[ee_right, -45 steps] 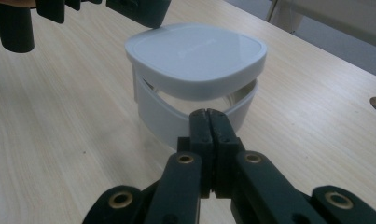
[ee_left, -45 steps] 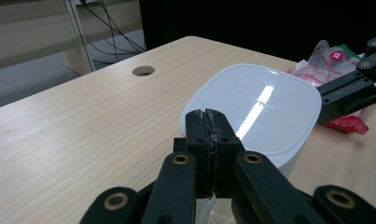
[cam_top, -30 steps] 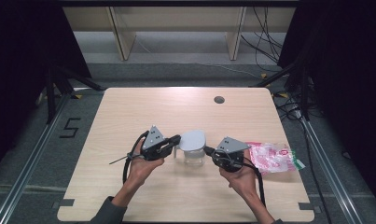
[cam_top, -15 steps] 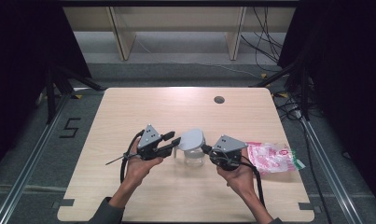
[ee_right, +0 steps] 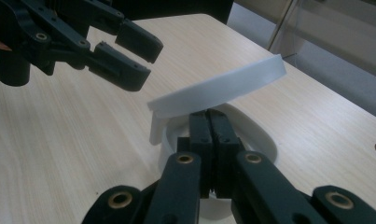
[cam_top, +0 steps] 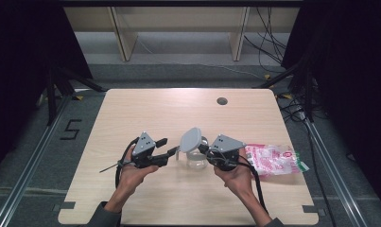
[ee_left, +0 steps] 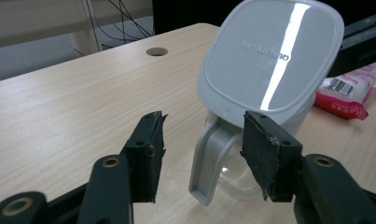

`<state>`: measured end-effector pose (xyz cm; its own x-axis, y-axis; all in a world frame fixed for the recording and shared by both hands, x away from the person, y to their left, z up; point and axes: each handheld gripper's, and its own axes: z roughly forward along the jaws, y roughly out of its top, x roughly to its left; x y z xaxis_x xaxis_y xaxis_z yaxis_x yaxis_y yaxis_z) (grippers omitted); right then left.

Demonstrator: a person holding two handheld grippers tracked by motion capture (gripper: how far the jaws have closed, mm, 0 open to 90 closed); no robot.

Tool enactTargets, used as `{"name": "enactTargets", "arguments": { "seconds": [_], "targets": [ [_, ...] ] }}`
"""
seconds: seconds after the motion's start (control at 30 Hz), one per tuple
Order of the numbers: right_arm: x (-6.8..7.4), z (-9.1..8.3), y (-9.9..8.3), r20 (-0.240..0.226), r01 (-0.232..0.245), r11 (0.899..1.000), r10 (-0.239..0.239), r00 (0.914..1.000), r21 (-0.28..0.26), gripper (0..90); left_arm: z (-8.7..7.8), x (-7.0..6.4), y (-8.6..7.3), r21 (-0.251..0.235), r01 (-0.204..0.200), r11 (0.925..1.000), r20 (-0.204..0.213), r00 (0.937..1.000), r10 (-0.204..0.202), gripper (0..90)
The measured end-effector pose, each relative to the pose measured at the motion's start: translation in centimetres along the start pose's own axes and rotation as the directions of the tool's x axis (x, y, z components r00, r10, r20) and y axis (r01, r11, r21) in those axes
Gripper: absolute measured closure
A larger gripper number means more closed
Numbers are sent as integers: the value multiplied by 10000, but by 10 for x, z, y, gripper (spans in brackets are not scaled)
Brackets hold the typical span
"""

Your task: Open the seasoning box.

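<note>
At mid-worktop (cam_top: 145, 113) stands a clear jug (cam_top: 196, 161), lid (cam_top: 191, 138) tilted up. The right claw (cam_top: 203, 148) is pinched shut on the jug's rim, likely steadying it. The left claw (cam_top: 165, 148) is spread wide, its jaws flanking the handle (ee_left: 210, 161) without touching. Jug contents unreadable; a pink packet (cam_top: 273, 158) lies partly behind the right hand (cam_top: 235, 177).

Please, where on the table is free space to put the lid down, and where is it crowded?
The table is bare along its far half, around the round hole, and at the near left corner. Crowded: the middle near edge, where the left gripper, jug, lid, right gripper and pink packet sit close together.
</note>
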<state>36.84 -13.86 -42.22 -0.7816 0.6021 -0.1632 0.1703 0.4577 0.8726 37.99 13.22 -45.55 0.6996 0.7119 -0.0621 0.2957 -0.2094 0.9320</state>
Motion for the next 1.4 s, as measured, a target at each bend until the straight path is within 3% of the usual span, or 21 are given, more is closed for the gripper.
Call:
{"name": "enactTargets", "arguments": {
  "seconds": [0.23, 0.43, 0.6, 0.93, 1.03, 1.1, 1.17, 1.27, 1.37, 1.4],
  "targets": [
    [5, 4, 8, -37, 21, 9999, -22, 10000, -155, 900, -4, -4, -9, 210, 125, 9997, 17, 9999, -126, 446],
    [8, 6, 11, -158, -19, 9998, 16, 9999, -205, 900, -6, -7, -15, 404, 6, 9992, -4, 10000, -6, 428],
    [10, 11, 14, -283, 339, 9992, -345, 9990, -221, 895, -7, -8, -18, 453, 93, 9989, 15, 10000, -93, 417],
    [15, 13, 16, -398, 214, 9995, -222, 9990, -225, 878, -6, -10, -20, 490, 87, 9988, 100, 9999, -92, 397],
    [13, 12, 15, -368, 188, 9995, -197, 9991, -244, 859, -6, -11, -20, 532, 122, 9985, 56, 9999, -125, 392],
    [13, 10, 12, -309, -119, 9998, 114, 9995, -146, 837, -5, -12, -20, 594, 79, 9982, 36, 10000, -81, 386],
    [12, 10, 11, -335, 10, 9999, -15, 9994, -168, 827, -5, -12, -21, 610, 43, 9981, 83, 10000, -48, 382],
    [10, 6, 4, -158, -463, 9989, 461, 9988, -115, 754, -5, -14, -21, 639, 49, 9979, 63, 10000, -53, 372],
    [5, 2, 0, 81, -379, 9990, 381, 9992, -229, 720, -5, -15, -22, 643, 14, 9979, 221, 9998, -28, 369],
    [3, 0, -2, -27, -473, 9987, 472, 9989, -197, 701, -5, -16, -23, 653, 16, 9979, 264, 9996, -34, 364]
  ]
}}
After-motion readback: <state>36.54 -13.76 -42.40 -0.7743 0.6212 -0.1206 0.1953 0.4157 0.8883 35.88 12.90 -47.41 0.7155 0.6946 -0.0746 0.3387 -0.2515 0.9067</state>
